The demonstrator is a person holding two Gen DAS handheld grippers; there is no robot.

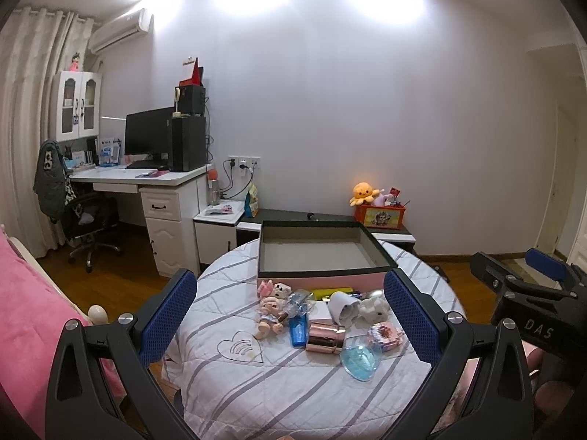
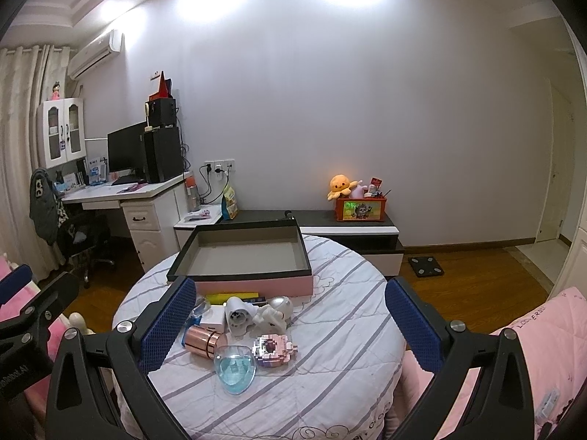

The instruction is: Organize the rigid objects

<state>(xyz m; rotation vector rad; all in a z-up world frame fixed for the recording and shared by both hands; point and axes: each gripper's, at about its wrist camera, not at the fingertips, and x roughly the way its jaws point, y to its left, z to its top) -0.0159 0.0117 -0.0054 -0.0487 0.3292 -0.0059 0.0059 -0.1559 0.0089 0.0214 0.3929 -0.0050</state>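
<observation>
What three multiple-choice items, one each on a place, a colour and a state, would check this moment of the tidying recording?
1. Where does the open black-rimmed pink box stand relative to the pile of small toys?
A. Behind the pile, on the far side of the round table
B. On the wooden floor
C. On the white desk

2. What colour is the shiny metal cylinder lying on the striped quilted tablecloth?
A. Green
B. Rose gold
C. Black

3. What is the state of the left gripper and right gripper?
A. Both shut on toys
B. One holds the box
C. Both open, holding nothing

Answers: 1 A, the box sits beyond the toys on the tabletop. 2 B, its surface gleams pinkish copper. 3 C, each pair of blue-padded fingers stands wide apart with nothing between.
</observation>
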